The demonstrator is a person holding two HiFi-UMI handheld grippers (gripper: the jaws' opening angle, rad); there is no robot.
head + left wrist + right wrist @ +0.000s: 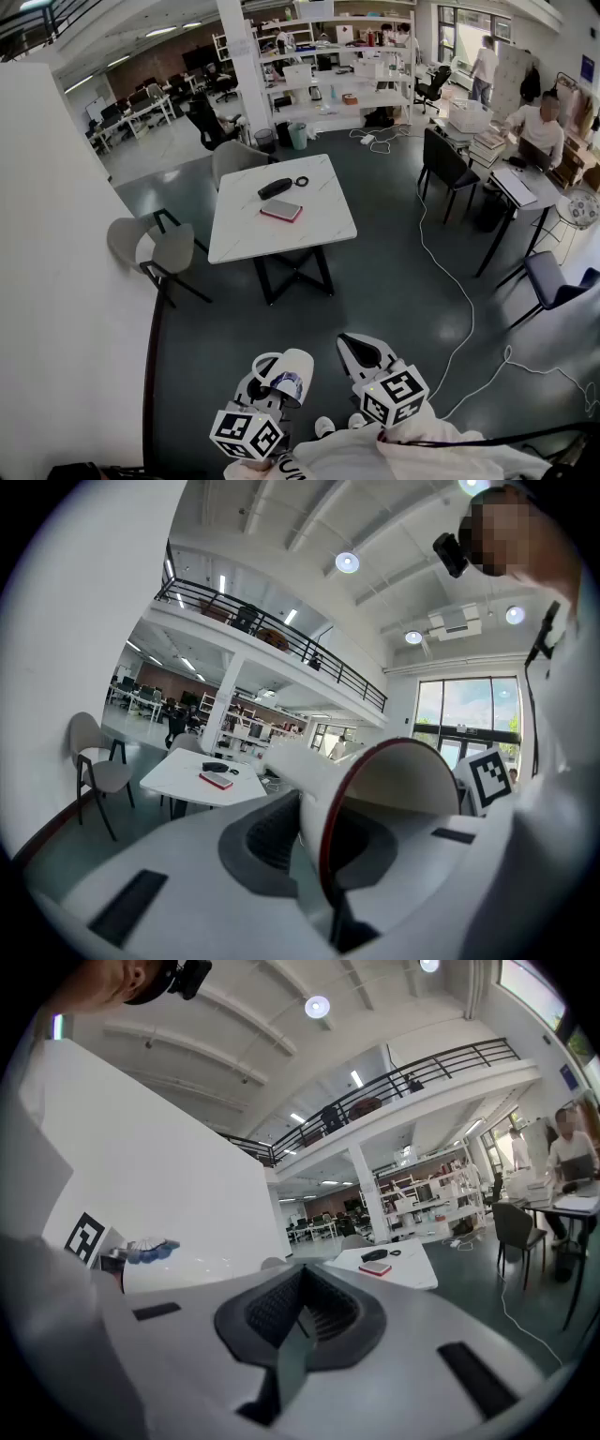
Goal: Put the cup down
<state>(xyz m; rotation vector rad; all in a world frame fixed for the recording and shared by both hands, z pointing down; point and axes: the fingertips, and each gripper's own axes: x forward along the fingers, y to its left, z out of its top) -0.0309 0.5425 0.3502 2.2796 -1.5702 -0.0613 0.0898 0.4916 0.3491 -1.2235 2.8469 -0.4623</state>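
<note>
A white cup [289,367] with a handle and a blue print hangs low in the head view, tilted on its side. My left gripper [269,377] is shut on its wall. In the left gripper view the cup [403,775] fills the middle, and its red-edged rim sits between the grey jaws of the left gripper [314,834]. My right gripper [362,350] is just right of the cup, shut with nothing in it. In the right gripper view the right gripper [300,1314] has its pads together, and the cup [155,1262] shows at the left. Both are held above the dark floor, well short of the table.
A white marble table [319,230] stands ahead with a black case [275,187], a red notebook [281,210] and a small cable ring [301,181]. Grey chairs [155,248] stand to its left. A white wall [66,281] runs on my left. Cables [459,328] trail on the floor at right. People sit at desks [525,183].
</note>
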